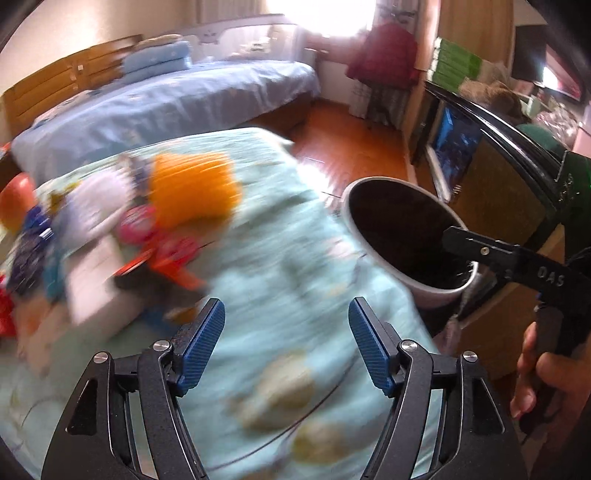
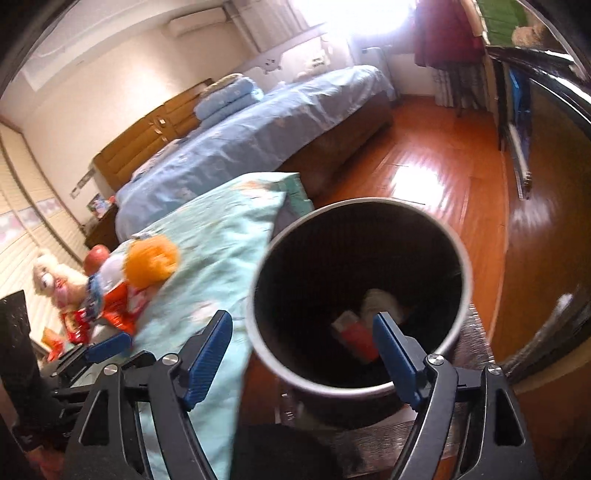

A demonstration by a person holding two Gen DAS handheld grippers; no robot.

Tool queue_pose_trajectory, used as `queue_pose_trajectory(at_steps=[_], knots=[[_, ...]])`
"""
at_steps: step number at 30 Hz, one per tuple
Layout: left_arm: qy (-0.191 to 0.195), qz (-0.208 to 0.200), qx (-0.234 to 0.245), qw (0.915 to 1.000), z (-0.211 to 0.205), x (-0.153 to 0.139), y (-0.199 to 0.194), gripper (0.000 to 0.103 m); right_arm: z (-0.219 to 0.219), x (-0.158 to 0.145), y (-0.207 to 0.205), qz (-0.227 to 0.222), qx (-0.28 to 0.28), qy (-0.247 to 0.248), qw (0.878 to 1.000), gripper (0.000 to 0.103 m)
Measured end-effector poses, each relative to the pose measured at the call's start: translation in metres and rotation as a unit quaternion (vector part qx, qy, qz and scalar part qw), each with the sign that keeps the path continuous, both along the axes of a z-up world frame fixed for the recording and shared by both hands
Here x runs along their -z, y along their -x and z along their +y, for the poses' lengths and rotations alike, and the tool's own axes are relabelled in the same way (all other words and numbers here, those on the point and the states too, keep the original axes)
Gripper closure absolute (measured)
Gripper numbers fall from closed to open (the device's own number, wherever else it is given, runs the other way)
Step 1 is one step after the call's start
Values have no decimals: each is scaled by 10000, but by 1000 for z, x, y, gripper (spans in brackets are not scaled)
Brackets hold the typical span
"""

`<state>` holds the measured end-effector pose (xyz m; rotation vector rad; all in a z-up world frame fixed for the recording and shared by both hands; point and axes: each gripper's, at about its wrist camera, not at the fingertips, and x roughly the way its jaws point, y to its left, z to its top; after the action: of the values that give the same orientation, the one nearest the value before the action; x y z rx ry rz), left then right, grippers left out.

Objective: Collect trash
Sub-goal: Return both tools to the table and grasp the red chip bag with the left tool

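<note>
Fingers (image 1: 212, 325) over motion-blurred wrappers (image 1: 155, 251).

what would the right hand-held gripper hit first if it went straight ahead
Probably the open trash bin: the right hand-held gripper, open and empty, points into its mouth, likely reaching the wrappers inside; depth is unclear.

A bedroom with a glossy orange-brown wooden floor (image 2: 436, 177) catching glare from a bright, washed-out window (image 1: 332, 14). A wide bed under a pale blue sheet (image 2: 258, 122) stands against a slatted wooden headboard (image 1: 55, 85), folded blue pillows (image 2: 227, 96) at its head. Cream walls (image 2: 110, 74); a dark red garment (image 1: 384, 55) hangs by the window
</note>
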<state>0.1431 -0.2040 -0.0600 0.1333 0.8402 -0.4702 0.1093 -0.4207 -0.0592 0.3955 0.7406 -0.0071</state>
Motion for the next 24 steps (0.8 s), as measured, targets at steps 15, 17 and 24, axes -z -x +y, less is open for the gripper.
queue_pose_trajectory(at_steps=[15, 17, 24], knots=[[110, -34, -1276, 9918, 120, 9, 11, 32, 107, -4, -4, -83, -989, 176, 9949, 21], [142, -46, -1406, 9900, 135, 10, 11, 32, 117, -2, -7, -54, -1080, 207, 9939, 21], [113, -38, -1810, 9834, 173, 15, 8, 32, 144, 5, -17, 61, -1285, 302, 9912, 21]])
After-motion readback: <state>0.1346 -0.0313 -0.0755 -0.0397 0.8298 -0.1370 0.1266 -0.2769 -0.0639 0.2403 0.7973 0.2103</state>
